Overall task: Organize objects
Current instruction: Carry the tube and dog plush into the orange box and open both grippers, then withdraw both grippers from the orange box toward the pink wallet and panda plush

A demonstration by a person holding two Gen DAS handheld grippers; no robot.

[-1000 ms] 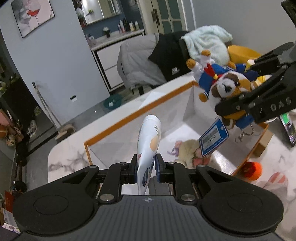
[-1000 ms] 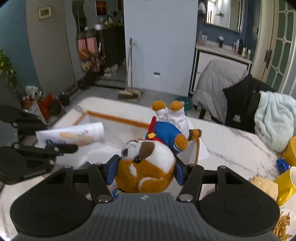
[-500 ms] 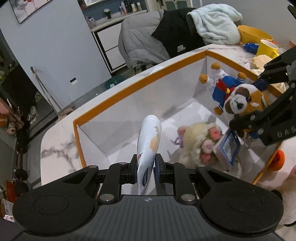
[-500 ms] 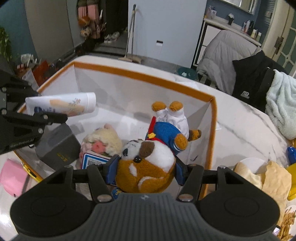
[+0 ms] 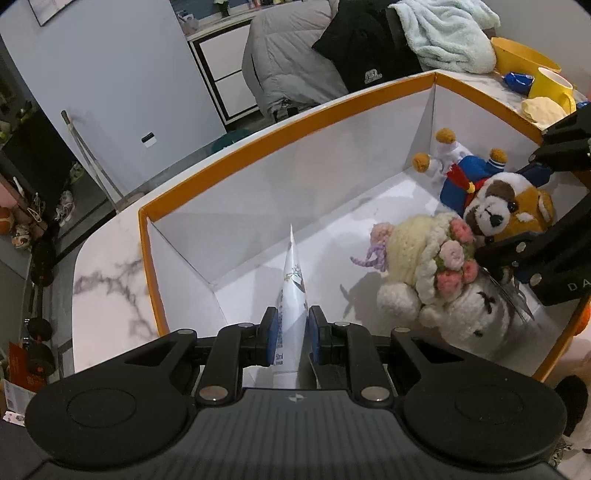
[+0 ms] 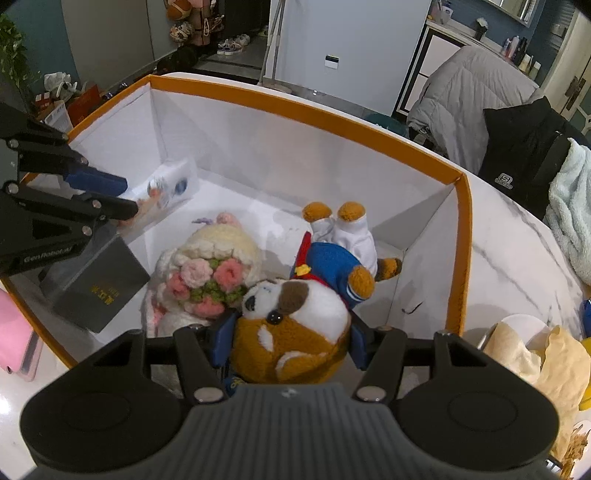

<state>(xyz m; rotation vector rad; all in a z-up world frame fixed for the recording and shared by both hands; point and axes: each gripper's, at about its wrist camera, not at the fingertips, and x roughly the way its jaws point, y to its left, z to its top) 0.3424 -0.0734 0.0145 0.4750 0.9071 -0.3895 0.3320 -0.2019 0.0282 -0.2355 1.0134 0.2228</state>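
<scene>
A white box with an orange rim [image 5: 295, 120] [image 6: 295, 107] stands on the marble table. My left gripper [image 5: 290, 328] [image 6: 129, 195] is shut on a white printed tube [image 5: 293, 280] [image 6: 166, 184], which points down into the box's left part. My right gripper [image 6: 290, 345] is shut on the head of a brown-and-white dog plush in blue clothes [image 6: 295, 321] [image 5: 506, 210], held low inside the box near its right wall. A cream crochet doll with pink flowers [image 5: 424, 266] [image 6: 210, 266] lies on the box floor, touching the plush.
A dark grey flat box [image 6: 96, 291] leans inside the white box under my left gripper. A pink item [image 6: 11, 332] lies outside to the left. A yellow mug [image 5: 554, 88], crumpled paper [image 6: 535, 354] and a pale towel [image 5: 443, 33] are on the right.
Both grippers have sunk and tipped downward, from above the rim into the box, each keeping its load. The dog plush now sits against the crochet doll.
</scene>
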